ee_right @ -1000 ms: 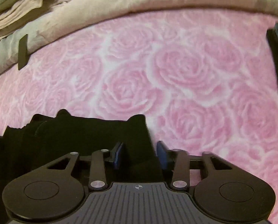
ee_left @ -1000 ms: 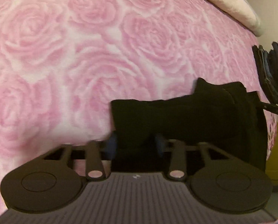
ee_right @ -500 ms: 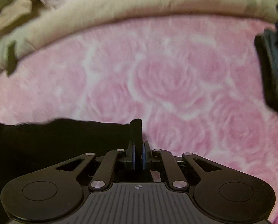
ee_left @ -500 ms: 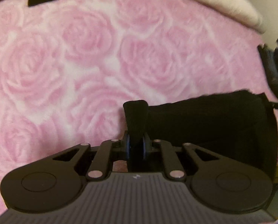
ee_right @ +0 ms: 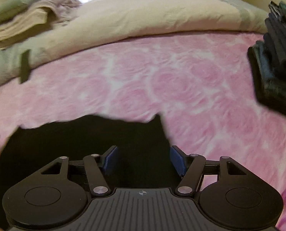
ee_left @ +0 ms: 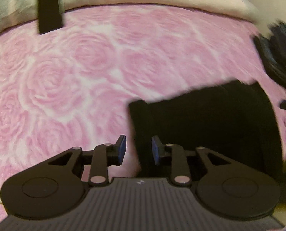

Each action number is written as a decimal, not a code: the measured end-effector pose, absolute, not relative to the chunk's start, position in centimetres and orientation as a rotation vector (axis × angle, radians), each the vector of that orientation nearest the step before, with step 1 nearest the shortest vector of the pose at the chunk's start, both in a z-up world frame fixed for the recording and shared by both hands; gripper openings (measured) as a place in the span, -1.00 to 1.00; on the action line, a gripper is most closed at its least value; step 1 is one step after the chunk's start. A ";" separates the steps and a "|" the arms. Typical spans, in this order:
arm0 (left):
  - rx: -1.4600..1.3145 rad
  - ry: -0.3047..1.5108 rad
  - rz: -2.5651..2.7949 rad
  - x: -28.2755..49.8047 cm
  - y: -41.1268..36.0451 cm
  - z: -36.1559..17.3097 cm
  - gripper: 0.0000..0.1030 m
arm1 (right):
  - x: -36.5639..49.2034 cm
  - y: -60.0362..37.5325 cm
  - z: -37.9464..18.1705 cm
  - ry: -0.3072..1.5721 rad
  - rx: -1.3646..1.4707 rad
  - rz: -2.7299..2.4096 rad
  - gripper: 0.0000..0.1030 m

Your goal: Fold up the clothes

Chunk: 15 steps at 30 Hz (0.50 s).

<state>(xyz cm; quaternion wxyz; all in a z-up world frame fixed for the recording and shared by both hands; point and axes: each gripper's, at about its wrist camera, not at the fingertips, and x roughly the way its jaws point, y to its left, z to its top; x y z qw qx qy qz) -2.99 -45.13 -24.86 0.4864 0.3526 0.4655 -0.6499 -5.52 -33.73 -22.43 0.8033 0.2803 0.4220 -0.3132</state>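
Note:
A black garment [ee_left: 210, 119] lies folded flat on the pink rose blanket [ee_left: 85, 67]. In the left wrist view it fills the lower right, and my left gripper [ee_left: 139, 150] hangs above its left edge. Its jaws are opening and the blue pads [ee_left: 121, 150] press on nothing. In the right wrist view the garment [ee_right: 85, 140] lies at lower left. My right gripper [ee_right: 144, 161] hovers over its right corner with jaws opening wide. The cloth sits below the pads, not pinched.
A stack of dark folded clothes [ee_right: 277, 57] stands on the blanket at the right, also the dark stack [ee_left: 277, 57] in the left wrist view. A cream duvet [ee_right: 152, 15] runs along the back with a flat black object [ee_left: 49, 6] on its edge. Loose beige and green cloths [ee_right: 27, 19] lie far left.
Half a second ago each gripper was shut on a pinch of the black garment. Both have let go, spread their jaws and lifted away; the garment now lies flat.

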 end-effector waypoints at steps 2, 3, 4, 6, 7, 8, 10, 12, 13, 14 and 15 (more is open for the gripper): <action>0.890 1.140 -1.679 -4.6 -42.7 -24.8 -0.55 | -5.8 -30.5 -22.9 0.914 0.653 -0.615 0.23; 0.920 1.152 -1.720 -5.6 -41.4 -25.3 -0.55 | -5.7 -28.9 -23.6 0.928 0.679 -0.589 0.23; 0.968 1.161 -1.739 -6.4 -40.3 -26.3 -0.54 | -5.6 -27.4 -24.4 0.942 0.703 -0.569 0.23; 1.077 1.167 -1.742 -7.7 -38.3 -28.6 -0.55 | -5.6 -24.7 -26.8 0.984 0.748 -0.552 0.23; 1.133 1.163 -1.726 -8.0 -37.4 -29.9 -0.56 | -5.8 -23.8 -28.1 1.011 0.772 -0.559 0.23; 1.136 1.164 -1.721 -7.9 -36.9 -30.5 -0.56 | -6.2 -23.2 -29.3 1.041 0.796 -0.575 0.23; 1.101 1.169 -1.722 -7.3 -36.2 -31.2 -0.56 | -7.3 -22.4 -30.2 1.055 0.820 -0.593 0.22; 1.089 1.174 -1.720 -7.0 -36.3 -30.6 -0.58 | -8.4 -21.8 -28.8 1.027 0.788 -0.623 0.23; 1.093 1.163 -1.727 -7.0 -36.2 -30.1 -0.58 | -9.0 -21.5 -27.9 1.015 0.762 -0.648 0.23; 1.104 1.148 -1.743 -7.1 -36.1 -29.6 -0.58 | -9.7 -21.2 -27.3 1.008 0.754 -0.677 0.23; 1.117 1.132 -1.762 -7.3 -35.9 -29.2 -0.58 | -10.5 -21.0 -27.0 1.001 0.759 -0.707 0.23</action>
